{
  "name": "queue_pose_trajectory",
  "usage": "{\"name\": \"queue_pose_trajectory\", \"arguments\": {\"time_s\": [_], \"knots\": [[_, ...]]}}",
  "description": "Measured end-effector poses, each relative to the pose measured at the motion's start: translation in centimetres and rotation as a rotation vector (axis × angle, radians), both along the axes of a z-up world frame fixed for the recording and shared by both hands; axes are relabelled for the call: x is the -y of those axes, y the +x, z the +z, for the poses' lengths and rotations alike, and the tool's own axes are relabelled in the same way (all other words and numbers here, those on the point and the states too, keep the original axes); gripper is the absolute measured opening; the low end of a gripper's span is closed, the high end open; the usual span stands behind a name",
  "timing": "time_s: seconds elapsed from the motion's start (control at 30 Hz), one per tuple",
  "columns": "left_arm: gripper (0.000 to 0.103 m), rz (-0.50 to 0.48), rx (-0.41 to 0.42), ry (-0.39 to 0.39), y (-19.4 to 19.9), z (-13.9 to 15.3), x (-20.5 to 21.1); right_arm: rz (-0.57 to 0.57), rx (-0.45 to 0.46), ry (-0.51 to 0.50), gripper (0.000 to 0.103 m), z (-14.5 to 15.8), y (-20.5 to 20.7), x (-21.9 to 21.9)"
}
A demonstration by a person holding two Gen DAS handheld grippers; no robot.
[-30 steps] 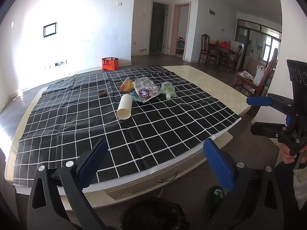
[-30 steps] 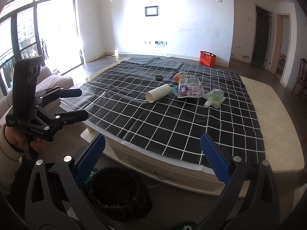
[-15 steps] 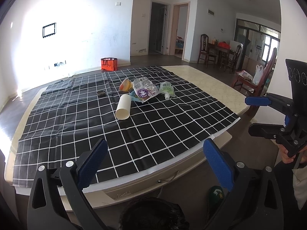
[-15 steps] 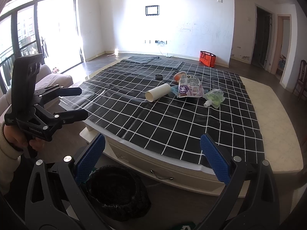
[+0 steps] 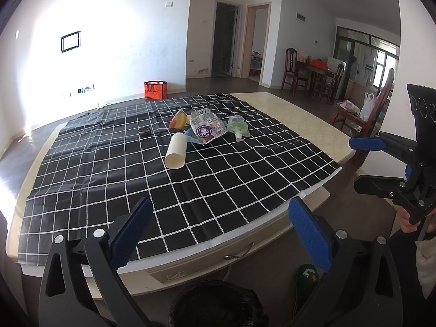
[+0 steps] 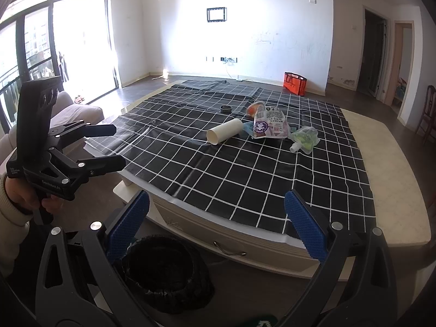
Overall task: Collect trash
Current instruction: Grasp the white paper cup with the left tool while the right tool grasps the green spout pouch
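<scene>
On the black checked cloth lies a cluster of trash. It holds a white paper cup on its side, a purple snack bag, a green spout pouch, an orange wrapper and a small round tin. My left gripper is open and empty, short of the table's near edge. My right gripper is also open and empty, off the table's corner. A black lined bin stands on the floor below both.
The cream table has a drawer handle on its front. An orange bag sits on the floor by the far wall. Wooden chairs stand far right, a sofa left. A green slipper lies by the bin.
</scene>
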State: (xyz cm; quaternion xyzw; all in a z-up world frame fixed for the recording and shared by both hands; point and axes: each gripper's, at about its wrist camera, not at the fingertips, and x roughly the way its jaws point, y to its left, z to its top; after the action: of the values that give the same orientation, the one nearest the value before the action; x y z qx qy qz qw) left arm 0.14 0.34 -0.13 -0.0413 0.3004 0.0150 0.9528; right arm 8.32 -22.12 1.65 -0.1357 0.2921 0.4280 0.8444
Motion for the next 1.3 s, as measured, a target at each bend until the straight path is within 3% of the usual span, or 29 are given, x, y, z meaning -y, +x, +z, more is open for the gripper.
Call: {"name": "queue_pose_trajectory", "arguments": {"time_s": [0.37,0.6,0.77,1.0,1.3], "knots": [[0.098,0.046,-0.022,0.011,3.7,-0.6,-2.9,-0.012,0.028,-0.035,0.095,0.1,2.3,-2.4],[0.098,0.076,-0.031,-0.047,6.7,-0.6,-5.4,-0.042,-0.008,-0.029,0.095,-0.2,7.0,-4.4],[0.098,0.074,-0.046,-0.008,9.4,-0.6,-5.5,-0.124,-0.048,-0.044,0.092,-1.5,11.1,-5.5],[0.098,0.075,-0.080,-0.021,13.2,-1.7,-6.5,-0.196,-0.074,-0.133,0.085,-4.4,17.1,-8.0],[0.098,0.089,-0.130,-0.035,17.0,-4.3,-8.2,-0.299,-0.259,-0.115,0.067,-7.5,25.4,-10.2]]}}
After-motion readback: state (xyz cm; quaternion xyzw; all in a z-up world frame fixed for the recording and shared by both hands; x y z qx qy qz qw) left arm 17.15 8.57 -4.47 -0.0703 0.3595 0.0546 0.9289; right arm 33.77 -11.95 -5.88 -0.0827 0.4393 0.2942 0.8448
